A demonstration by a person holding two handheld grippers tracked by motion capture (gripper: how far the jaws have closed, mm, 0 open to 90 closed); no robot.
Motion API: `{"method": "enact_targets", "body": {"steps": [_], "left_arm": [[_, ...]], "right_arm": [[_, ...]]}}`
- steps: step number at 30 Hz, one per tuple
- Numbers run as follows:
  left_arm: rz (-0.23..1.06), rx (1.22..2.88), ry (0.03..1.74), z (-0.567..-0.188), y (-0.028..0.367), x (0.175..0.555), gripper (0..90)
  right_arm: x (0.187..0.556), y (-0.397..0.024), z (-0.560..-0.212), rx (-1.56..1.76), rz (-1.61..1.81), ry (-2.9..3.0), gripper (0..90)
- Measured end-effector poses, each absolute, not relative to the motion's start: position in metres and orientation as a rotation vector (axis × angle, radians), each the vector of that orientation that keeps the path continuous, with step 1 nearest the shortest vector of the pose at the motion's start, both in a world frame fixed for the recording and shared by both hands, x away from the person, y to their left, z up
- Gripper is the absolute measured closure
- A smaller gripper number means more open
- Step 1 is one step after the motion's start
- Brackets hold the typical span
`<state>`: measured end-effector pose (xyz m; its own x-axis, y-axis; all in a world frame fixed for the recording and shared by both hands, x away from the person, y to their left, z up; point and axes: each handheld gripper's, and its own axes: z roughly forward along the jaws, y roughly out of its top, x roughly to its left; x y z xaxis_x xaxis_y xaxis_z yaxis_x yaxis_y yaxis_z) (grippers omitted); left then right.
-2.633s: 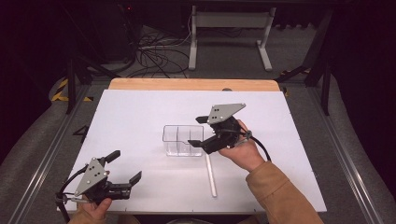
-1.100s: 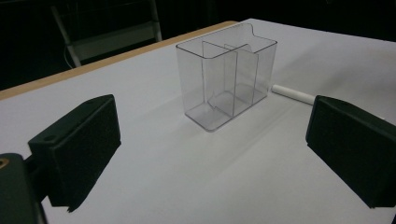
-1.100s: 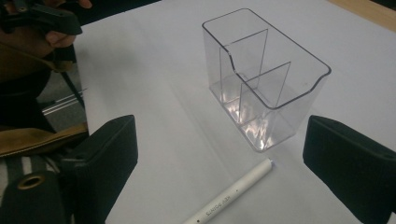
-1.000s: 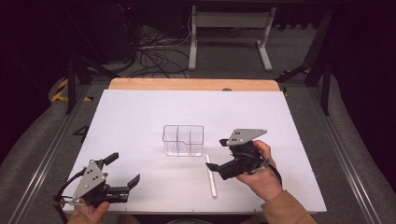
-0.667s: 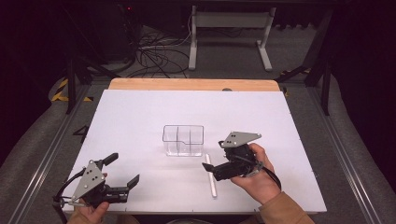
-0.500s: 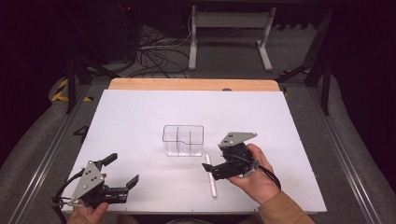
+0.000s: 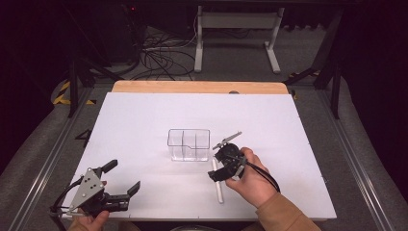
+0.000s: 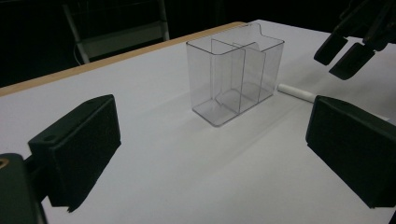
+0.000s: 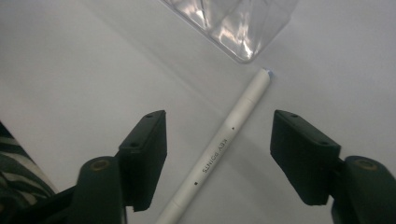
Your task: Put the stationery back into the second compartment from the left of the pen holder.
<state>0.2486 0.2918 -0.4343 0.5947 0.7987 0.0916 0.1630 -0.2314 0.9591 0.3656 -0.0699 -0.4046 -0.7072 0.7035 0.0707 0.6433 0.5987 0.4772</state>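
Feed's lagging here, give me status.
Right tool astride white pen, jaws just been closing, not gripping. Left tool open, idle. Pen's tip by clear organizer; nothing blocking.

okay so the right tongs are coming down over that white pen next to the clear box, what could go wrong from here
The white pen lies flat between the right tongs, whose jaws have just been closing but do not touch it yet. It is round, so an off-centre pinch could roll it away. One end lies close to the clear organizer, so a nudge might push the pen against it. The pads may also scrape the white tabletop, since the pen lies low.
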Motion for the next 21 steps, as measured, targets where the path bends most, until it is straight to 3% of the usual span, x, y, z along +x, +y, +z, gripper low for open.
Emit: {"method": "enact_targets", "body": {"steps": [4,21], "left_arm": [[0.731,1.736,0.790,-0.434,0.292,0.249,3.8],[0.726,1.734,0.783,-0.434,0.290,0.250,3.8]], "right_arm": [[0.371,-0.064,-0.411,1.233,0.637,2.690,45.6],[0.375,-0.045,-0.427,1.420,0.507,2.599,56.2]]}}
